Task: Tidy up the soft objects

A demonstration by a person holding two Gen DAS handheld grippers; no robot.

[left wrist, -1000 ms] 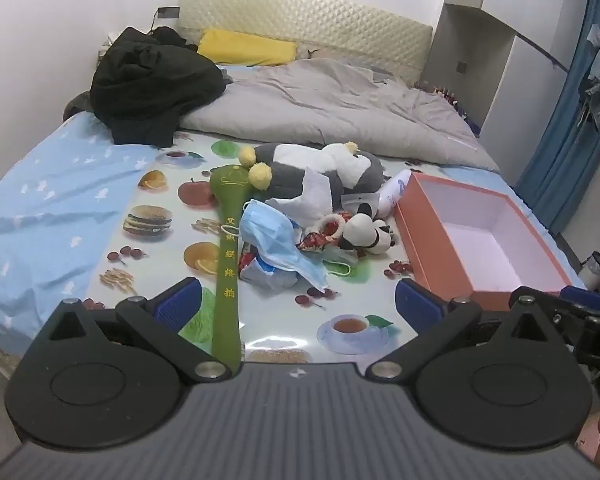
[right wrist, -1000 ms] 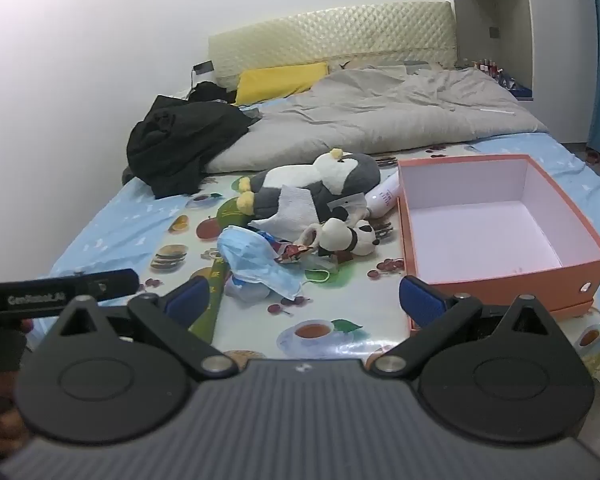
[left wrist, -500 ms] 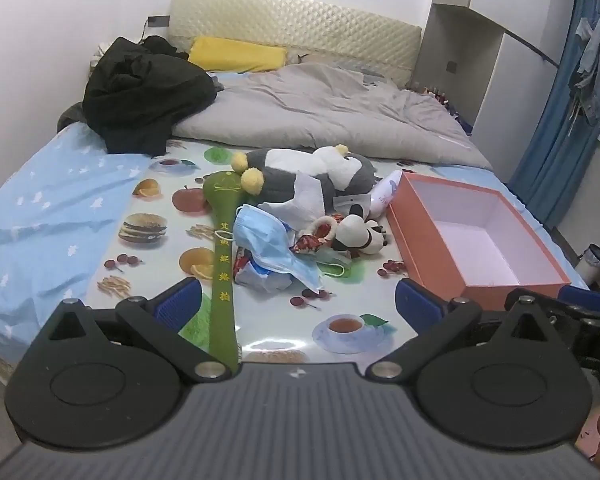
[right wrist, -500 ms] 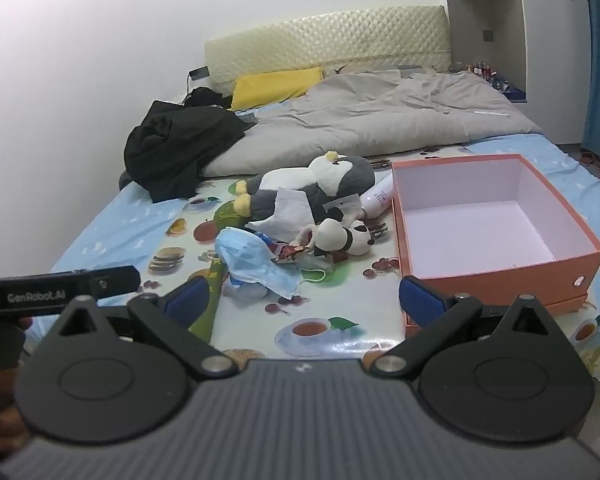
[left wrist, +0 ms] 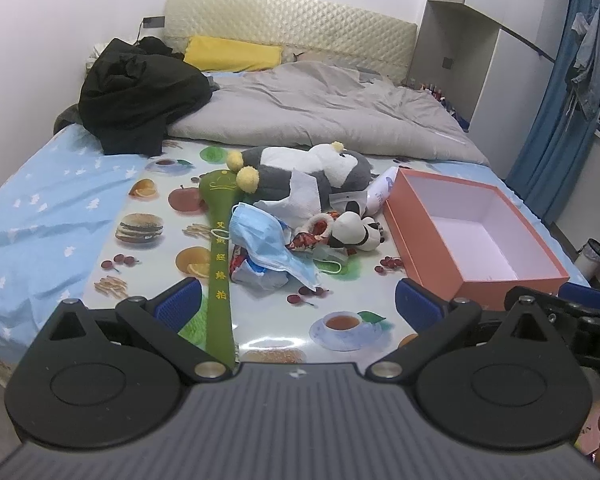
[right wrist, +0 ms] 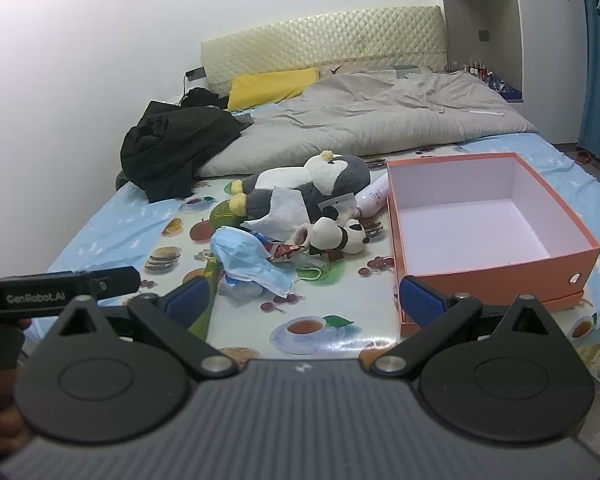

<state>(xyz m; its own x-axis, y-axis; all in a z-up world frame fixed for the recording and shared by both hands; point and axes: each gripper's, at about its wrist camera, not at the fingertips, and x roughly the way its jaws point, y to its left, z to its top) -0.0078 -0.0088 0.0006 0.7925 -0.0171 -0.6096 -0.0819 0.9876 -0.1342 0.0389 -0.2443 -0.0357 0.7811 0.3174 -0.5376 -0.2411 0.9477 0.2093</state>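
Note:
A pile of soft things lies on the food-print mat (left wrist: 152, 256) on the bed: a grey and white penguin plush (left wrist: 300, 172) (right wrist: 312, 180), a small panda plush (left wrist: 356, 230) (right wrist: 336, 234), a blue face mask (left wrist: 264, 244) (right wrist: 248, 258), a white cloth (left wrist: 302, 196) and a long green fabric piece (left wrist: 218, 256). An empty orange box (left wrist: 472, 236) (right wrist: 480, 216) stands to their right. My left gripper (left wrist: 298, 304) and right gripper (right wrist: 304, 298) are both open and empty, held short of the pile near the bed's front edge.
A black garment heap (left wrist: 140, 96) (right wrist: 176, 140), a grey duvet (left wrist: 320, 108) and a yellow pillow (left wrist: 232, 54) lie further back. A white tube (left wrist: 382, 190) rests against the box. Blue curtains (left wrist: 560, 100) hang at the right. A wall runs along the left.
Both grippers have drawn back and risen slightly, so the pile and box look a little farther off. Both stay open. Nothing on the bed has moved.

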